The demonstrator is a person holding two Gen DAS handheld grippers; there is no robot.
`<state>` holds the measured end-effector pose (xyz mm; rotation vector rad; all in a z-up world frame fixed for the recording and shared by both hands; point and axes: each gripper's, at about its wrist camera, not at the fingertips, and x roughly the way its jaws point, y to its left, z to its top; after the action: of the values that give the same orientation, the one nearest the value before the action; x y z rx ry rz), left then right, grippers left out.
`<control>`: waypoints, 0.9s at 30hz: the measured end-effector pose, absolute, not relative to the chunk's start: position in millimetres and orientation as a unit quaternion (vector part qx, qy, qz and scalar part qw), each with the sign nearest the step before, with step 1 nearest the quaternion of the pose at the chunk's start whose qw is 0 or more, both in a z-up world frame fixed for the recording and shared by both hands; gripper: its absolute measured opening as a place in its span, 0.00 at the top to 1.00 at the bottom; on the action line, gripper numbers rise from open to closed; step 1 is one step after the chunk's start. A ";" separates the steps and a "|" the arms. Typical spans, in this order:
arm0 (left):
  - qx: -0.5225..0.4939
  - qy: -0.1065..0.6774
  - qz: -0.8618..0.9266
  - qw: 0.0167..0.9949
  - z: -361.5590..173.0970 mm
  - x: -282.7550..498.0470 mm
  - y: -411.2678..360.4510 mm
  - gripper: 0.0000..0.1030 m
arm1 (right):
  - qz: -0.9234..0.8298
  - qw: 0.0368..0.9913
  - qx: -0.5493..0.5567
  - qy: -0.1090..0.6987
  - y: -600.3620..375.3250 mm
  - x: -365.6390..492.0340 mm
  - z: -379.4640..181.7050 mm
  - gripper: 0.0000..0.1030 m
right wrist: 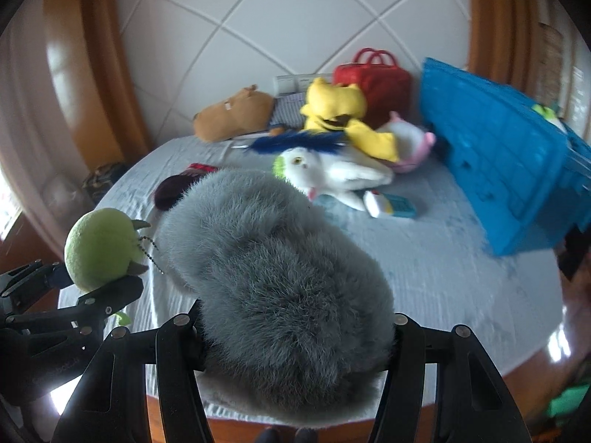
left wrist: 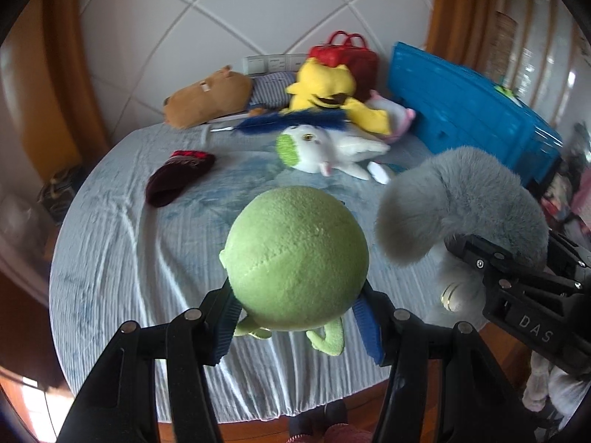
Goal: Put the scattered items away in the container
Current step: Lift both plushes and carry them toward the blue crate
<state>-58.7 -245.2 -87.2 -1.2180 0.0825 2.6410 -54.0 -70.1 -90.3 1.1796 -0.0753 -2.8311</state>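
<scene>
Your left tongs [left wrist: 297,326] tilt downward, clamping one green ball plush [left wrist: 295,258]; your right tongs [right wrist: 295,347], beside them, grip one grey plush [right wrist: 280,280]. Ahead on the bed [left wrist: 129,258]: four plush toys, one blue crate [left wrist: 469,118].

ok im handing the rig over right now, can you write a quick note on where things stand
Left gripper: shut on the green ball plush, lifted off the bed.
Right gripper: shut on the grey furry plush, also lifted.
Blue crate: far right on the bed.
Done: some items seem to be in the crate.
Left: drop both, then collect the white plush, yellow plush, brown plush, dark red sock.
</scene>
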 end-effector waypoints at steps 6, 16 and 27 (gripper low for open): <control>-0.413 0.046 0.895 0.161 -85.6 -51.4 -221.8 0.47 | -0.923 -0.011 0.381 -0.044 -50.4 -30.2 -87.1 0.43; -0.402 0.064 0.891 0.201 -77.8 -41.7 -170.4 0.47 | -0.925 -0.060 0.370 -0.059 -8.3 -4.9 -77.8 0.43; -0.431 0.058 0.885 0.167 -106.6 -52.1 -114.8 0.47 | -0.901 -0.048 0.420 -0.097 77.3 -21.4 -129.2 0.54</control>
<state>-52.1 -114.8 -106.6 -1.2262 0.1643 2.5183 -21.4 77.3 -129.2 1.3605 -0.3155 -2.9200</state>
